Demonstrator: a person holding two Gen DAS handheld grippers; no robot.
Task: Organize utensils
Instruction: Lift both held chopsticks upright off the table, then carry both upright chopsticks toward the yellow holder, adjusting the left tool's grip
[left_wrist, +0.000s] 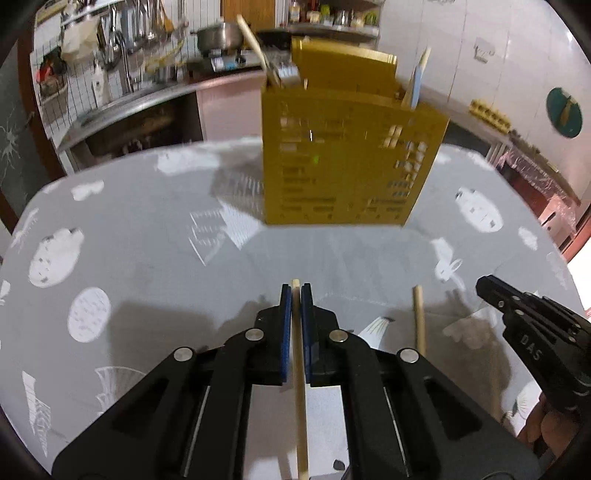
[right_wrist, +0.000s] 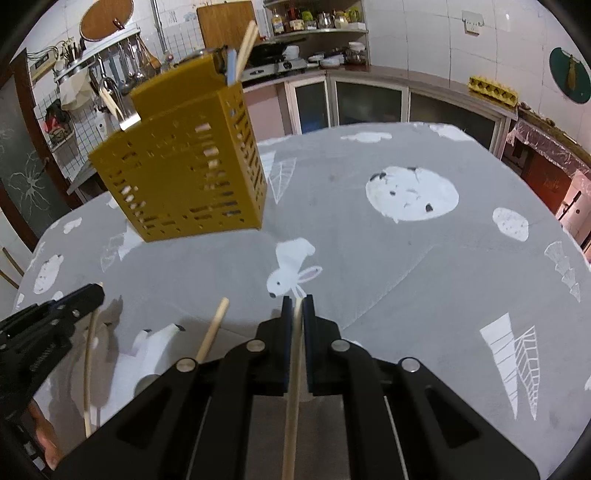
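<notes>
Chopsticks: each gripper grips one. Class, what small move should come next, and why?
Probably carry the left gripper and its chopstick up toward the yellow holder: the fingers are shut on it, and the holder, already holding utensils, stands ahead.

Kitchen. White tiled wall (right_wrist: 424, 44). Desk (right_wrist: 406, 258) under grey cloth with white rabbit and carrot prints. Steel counter (right_wrist: 388, 75) along wall, glass-door cabinets (right_wrist: 369, 101) beneath. Shelf (right_wrist: 317, 31) with bottles and jars. Wire rack (left_wrist: 92, 74) hung with ladles. Wooden cutting board (right_wrist: 225, 22) upright.

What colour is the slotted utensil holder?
Mustard yellow utensil holder, clearest in the right wrist view.
</notes>
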